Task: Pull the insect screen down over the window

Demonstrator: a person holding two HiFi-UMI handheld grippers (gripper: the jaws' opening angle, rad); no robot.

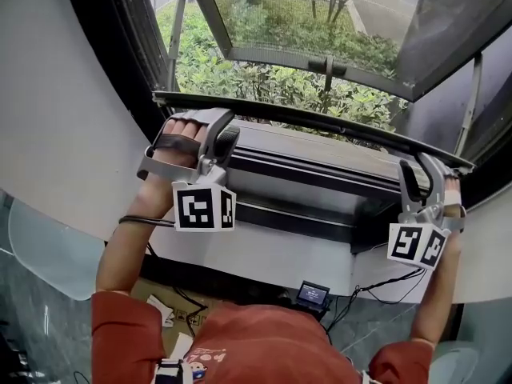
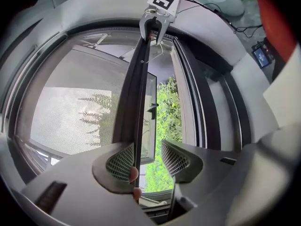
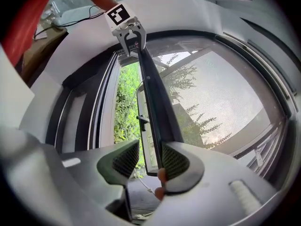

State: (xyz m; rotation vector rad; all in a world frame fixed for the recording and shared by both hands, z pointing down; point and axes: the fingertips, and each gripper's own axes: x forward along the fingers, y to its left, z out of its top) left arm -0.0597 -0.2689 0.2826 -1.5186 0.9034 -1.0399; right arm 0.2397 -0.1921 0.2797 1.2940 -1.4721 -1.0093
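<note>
At the window (image 1: pixel 120 38) in front of me, the person has one tong at each end of the pull bar (image 2: pixel 135 93) of the insect screen (image 3: pixel 221 98), a long dark rail running straight across the opening. The left gripper (image 2: pixel 147 149) has its jaws apart with the bar between them. The bar lies against one pad, and there is clear daylight before the other. The right gripper (image 3: pixel 150 147) is the same at the far end, jaws parted and the bar leaning on one pad only, so both are hooked over the rail rather than pinching it. The grey mesh is stretched behind the bar. Between the bar and the lower frame (image 1: pixel 320 178) a strip of bright greenery (image 2: pixel 164 107) shows bare, so I'd say the screen is well down but not home.

The rail looks stiff, light and smooth, so a loose hook could slide along it. The mesh is soft and would tear or pucker if grabbed. The ends of the bar are the right places to hold, pulled evenly so it stays level and doesn't bind
</note>
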